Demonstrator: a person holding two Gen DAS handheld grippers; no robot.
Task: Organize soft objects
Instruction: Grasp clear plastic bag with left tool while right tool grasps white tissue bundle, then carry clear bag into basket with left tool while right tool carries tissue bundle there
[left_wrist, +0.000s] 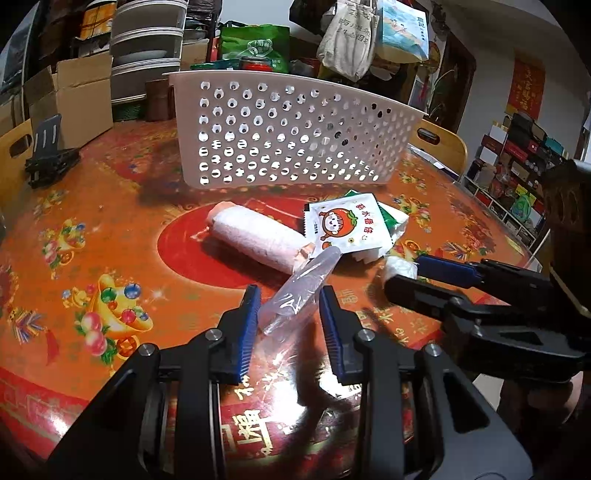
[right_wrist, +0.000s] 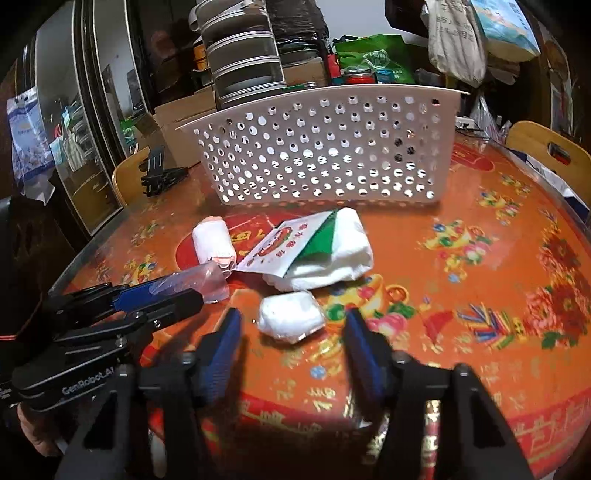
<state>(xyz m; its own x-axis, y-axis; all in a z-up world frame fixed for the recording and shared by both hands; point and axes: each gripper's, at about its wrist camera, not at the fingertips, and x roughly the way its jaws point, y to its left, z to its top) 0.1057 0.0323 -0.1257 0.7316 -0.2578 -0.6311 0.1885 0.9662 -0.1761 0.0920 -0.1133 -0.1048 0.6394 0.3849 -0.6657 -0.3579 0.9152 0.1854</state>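
A white perforated basket (left_wrist: 291, 133) (right_wrist: 325, 147) stands at the back of the table. In front lie a pink rolled towel (left_wrist: 251, 236) (right_wrist: 214, 243), a tissue packet with a cartoon print (left_wrist: 343, 227) (right_wrist: 280, 247) on a white folded cloth (right_wrist: 332, 254), a clear plastic-wrapped tube (left_wrist: 299, 291) (right_wrist: 199, 280) and a small white wrapped bundle (right_wrist: 290, 317) (left_wrist: 400, 267). My left gripper (left_wrist: 290, 299) is open with the clear tube between its fingers. My right gripper (right_wrist: 291, 321) is open around the white bundle.
The round table carries a red and orange patterned cloth (left_wrist: 110, 258) (right_wrist: 480, 277). A black phone stand (left_wrist: 50, 155) (right_wrist: 159, 173) sits at the far left. Wooden chairs (right_wrist: 550, 147), cardboard boxes (left_wrist: 74, 99) and stacked containers surround the table.
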